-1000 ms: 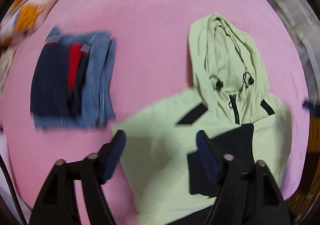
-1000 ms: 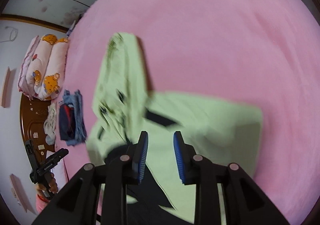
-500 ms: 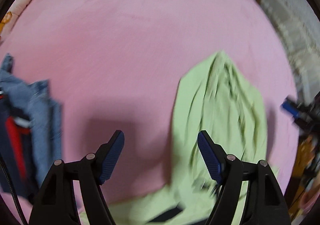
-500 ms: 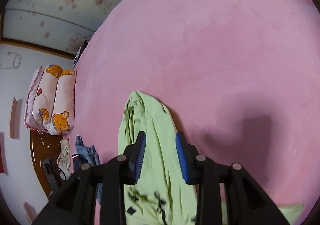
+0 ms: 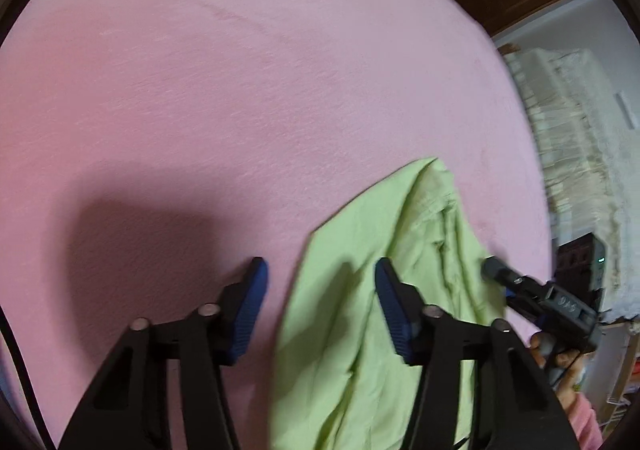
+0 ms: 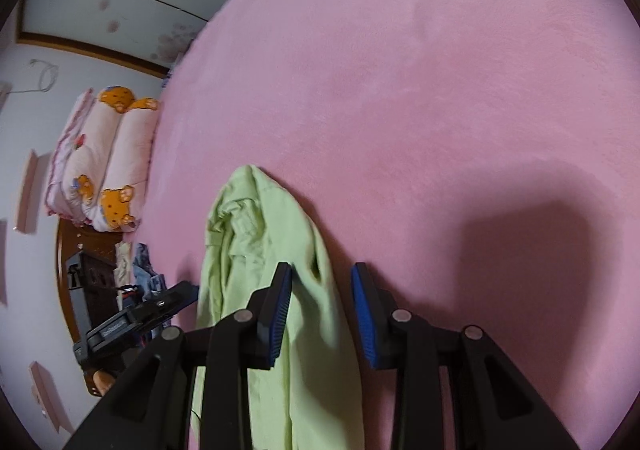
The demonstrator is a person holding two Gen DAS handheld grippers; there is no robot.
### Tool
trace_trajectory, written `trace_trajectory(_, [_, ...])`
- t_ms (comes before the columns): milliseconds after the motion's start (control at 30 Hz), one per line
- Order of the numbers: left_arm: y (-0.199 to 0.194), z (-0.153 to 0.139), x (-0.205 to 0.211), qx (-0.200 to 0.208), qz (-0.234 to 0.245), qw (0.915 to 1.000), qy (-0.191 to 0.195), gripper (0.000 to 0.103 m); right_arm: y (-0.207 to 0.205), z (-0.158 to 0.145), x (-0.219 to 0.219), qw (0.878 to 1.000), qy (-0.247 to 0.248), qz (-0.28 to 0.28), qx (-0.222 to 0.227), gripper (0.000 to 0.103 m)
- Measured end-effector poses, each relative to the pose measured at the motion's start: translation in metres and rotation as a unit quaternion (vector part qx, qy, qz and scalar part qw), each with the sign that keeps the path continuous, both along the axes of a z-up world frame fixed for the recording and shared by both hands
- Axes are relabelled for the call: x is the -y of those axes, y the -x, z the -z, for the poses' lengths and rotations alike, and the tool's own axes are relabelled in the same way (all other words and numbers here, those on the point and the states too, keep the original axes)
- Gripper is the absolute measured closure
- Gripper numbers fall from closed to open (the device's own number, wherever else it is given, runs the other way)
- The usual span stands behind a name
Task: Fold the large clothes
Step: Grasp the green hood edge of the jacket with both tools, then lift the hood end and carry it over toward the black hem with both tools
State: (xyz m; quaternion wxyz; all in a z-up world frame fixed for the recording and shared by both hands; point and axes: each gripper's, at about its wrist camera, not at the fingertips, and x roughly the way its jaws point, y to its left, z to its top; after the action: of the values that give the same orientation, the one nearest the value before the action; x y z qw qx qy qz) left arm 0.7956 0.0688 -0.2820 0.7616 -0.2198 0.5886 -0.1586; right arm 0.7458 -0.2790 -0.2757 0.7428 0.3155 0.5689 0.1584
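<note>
We are reaching for the hood of the pale green jacket [image 5: 372, 314], which lies flat on the pink bed [image 5: 240, 90]. The left gripper [image 5: 320, 304] has just been narrowing its jaws, and the hood's edge lies between them, ungripped. The right gripper [image 6: 322, 314] also stands part open and empty over the hood's other edge. Next we judge both should pinch the edges and fold the hood down.

Hood [image 5: 404, 270] lies on bedspread [image 5: 240, 90], pillow [image 6: 104, 166] beyond.

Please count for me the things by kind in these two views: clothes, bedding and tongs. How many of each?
Clothes: 2, the green jacket and a pile of blue clothes, too small to split.
Bedding: 2, the pink blanket and the bear-print pillow.
Tongs: 2, the left tongs and the right tongs.
Total: 6.
</note>
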Motion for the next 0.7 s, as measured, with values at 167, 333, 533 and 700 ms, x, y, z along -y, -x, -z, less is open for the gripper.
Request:
trace_trajectory(167, [-0.002, 0.011, 0.019, 0.000, 0.001, 0.9999, -0.012, 0.071, -0.002, 0.000, -0.009, 1.000, -0.006, -0.021, 0.019, 0.074])
trace_trajectory(333, [0.007, -0.003, 0.020, 0.028, -0.006, 0.9996, -0.004, 0.097, 0.002, -0.018, -0.013, 0.998, -0.005, -0.022, 0.054, 0.098])
trace_trajectory(533, [0.033, -0.048, 0.017, 0.089, 0.016, 0.9937, 0.066, 0.099, 0.018, -0.060, -0.011, 0.992, -0.041, -0.048, 0.112, 0.100])
trace_trajectory(700, [0.065, -0.093, 0.005, 0.131, 0.053, 0.9853, 0.097, 0.100, 0.047, -0.105, -0.012, 0.981, -0.078, -0.084, 0.156, 0.100])
